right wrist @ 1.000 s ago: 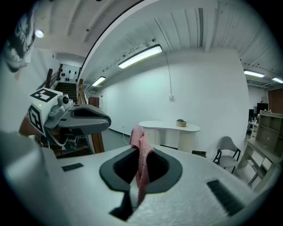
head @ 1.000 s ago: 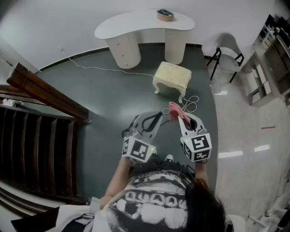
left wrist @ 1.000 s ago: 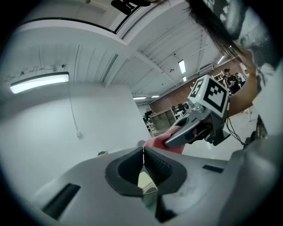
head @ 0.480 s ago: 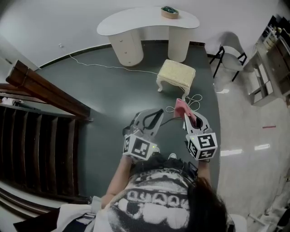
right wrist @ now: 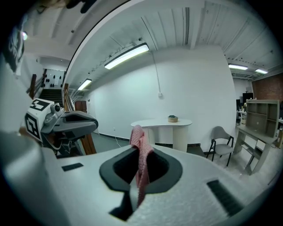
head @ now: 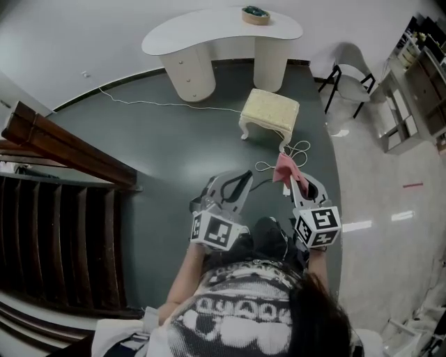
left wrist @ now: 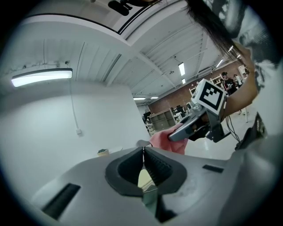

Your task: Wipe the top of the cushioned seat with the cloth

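A cream cushioned seat [head: 270, 110] with white legs stands on the dark floor ahead of me, in front of the white desk. My right gripper [head: 290, 176] is shut on a pink cloth [head: 284, 168], which sticks up between its jaws [right wrist: 139, 145]. The cloth hangs short of the seat, near a coiled white cable. My left gripper [head: 232, 183] is shut with nothing in it, level with the right one and to its left. In the left gripper view the cloth [left wrist: 168, 142] and the right gripper [left wrist: 201, 119] show beyond the closed jaws.
A curved white desk [head: 221, 35] with a small bowl [head: 255, 15] stands by the far wall. A grey chair [head: 350, 87] and shelving [head: 408, 97] are at the right. A wooden stair rail [head: 63, 143] runs along the left. A white cable [head: 293, 152] lies beside the seat.
Both grippers have come forward towards the seat, the right one carrying the pink cloth slightly further right. The jaws have stayed as they were.
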Tool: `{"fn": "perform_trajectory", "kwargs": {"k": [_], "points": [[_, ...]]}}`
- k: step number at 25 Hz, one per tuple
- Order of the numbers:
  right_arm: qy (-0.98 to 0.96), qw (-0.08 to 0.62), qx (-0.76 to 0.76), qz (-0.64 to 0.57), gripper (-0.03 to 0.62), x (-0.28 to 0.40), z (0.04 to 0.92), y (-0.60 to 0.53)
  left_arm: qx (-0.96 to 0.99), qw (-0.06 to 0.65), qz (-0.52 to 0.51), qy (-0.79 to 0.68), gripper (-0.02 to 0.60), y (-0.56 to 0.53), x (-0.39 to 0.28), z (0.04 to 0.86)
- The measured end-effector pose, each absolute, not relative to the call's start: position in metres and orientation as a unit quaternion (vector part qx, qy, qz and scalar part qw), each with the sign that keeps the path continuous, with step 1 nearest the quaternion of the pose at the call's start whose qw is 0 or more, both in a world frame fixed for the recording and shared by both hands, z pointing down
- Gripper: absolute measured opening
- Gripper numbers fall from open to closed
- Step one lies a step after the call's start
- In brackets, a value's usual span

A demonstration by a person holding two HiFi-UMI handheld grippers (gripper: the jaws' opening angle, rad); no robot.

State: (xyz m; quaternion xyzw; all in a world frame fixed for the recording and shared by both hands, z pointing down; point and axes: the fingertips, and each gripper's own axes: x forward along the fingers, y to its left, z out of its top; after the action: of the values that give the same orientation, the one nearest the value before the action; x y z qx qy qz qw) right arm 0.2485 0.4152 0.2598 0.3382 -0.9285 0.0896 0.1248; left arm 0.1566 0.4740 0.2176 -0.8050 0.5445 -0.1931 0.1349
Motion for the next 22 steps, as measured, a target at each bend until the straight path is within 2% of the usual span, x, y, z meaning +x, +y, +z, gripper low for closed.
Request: {"fn": "perform_trajectory", "kwargs": {"k": [11, 22], "points": [[-0.932, 0.139, 0.320, 0.094, 0.014, 0.221, 0.271, 0.375, -0.802, 0.124, -0.188, 0.554, 0.008, 0.430, 0.133, 0.224], [-0.940, 0.145, 0.292, 0.102, 0.015, 0.180, 0.282, 0.237, -0.780, 0.112, -0.215, 0.577, 0.008, 0.303, 0.089, 0.231]]}}
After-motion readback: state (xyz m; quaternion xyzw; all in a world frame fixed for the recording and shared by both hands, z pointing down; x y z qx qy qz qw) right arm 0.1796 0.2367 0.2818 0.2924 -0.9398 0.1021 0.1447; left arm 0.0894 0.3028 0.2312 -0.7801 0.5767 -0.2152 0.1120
